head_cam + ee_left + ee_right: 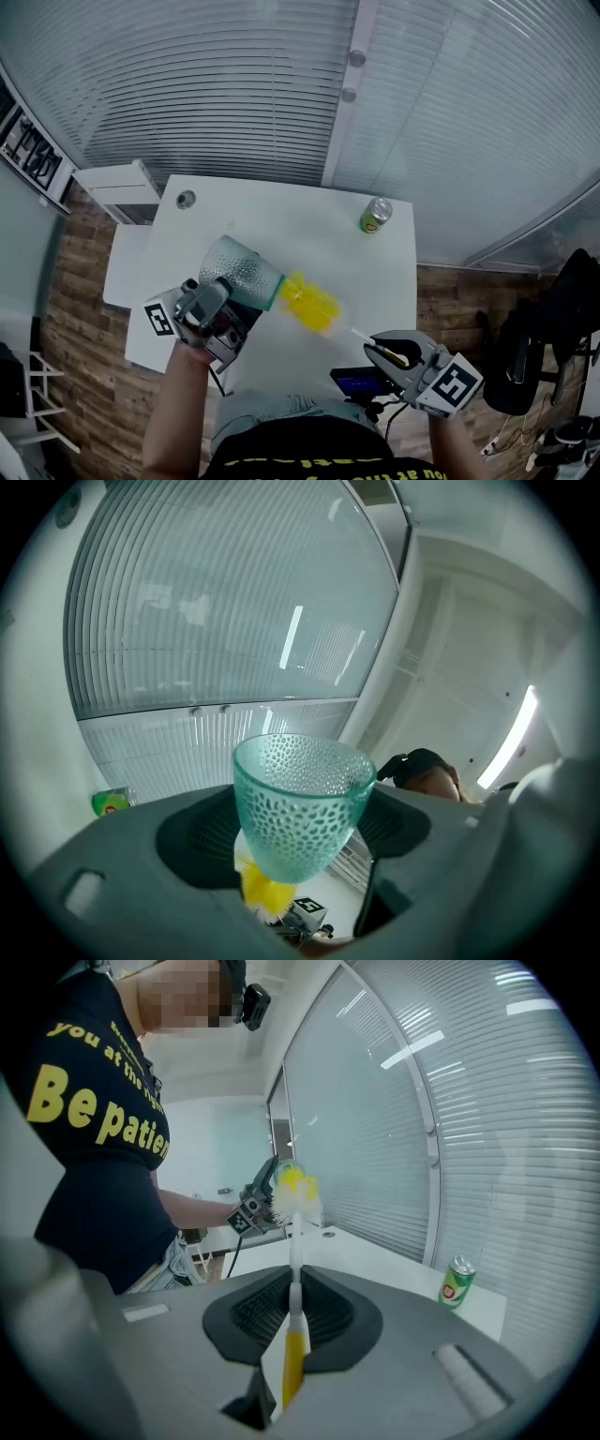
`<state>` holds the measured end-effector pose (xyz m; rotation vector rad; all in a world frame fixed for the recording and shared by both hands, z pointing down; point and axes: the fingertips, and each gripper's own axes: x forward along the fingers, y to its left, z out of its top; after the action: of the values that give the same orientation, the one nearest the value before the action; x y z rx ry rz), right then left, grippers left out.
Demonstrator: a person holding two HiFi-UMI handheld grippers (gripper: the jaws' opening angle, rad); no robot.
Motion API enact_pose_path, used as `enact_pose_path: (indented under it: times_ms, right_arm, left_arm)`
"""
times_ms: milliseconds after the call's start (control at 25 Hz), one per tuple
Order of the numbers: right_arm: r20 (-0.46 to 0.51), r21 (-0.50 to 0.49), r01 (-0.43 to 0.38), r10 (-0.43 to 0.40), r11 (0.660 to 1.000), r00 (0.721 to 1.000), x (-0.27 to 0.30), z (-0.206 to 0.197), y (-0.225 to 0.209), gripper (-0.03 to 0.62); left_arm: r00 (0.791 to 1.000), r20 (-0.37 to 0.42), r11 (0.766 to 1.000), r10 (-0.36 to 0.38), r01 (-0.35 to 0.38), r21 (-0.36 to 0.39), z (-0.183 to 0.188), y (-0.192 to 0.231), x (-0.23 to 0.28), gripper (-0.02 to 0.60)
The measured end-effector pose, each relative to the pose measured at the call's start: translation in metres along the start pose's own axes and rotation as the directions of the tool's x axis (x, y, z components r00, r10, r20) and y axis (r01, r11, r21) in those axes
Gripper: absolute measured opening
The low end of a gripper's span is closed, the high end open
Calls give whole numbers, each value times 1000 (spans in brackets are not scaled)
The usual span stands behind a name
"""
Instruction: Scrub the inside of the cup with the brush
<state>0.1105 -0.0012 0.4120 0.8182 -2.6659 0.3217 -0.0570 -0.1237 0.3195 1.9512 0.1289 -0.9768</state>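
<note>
Head view: left gripper (223, 317) clamps the cup (242, 272) (tipped sideways); right gripper (382, 352) pinches the brush (311, 303) handle.

Left gripper (298, 841) clamped on cup (300, 799), held up against the slatted window wall (225, 621).
Cup is teal, see-through and dimpled, with the wide rim uppermost and the narrow end down between the two dark jaw pads. Yellow bristles of the brush (262, 888) show just under the narrow end. Green can (111, 802) at far left. A person's dark cap (424, 761) is behind the right jaw.
</note>
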Motion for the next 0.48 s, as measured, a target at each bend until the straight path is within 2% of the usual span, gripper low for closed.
enact_pose_path:
  times_ms: [320,480]
  right_arm:
    - [19,21,-67,67,998,998,9,-2,22,35]
    - [35,15,-55,54,998,998,3,3,17,35]
  left_arm:
    - [999,33,1000,17,-18,26,9,2,-3,385]
    - [999,31,998,43,-44,46,9,6,-7,385]
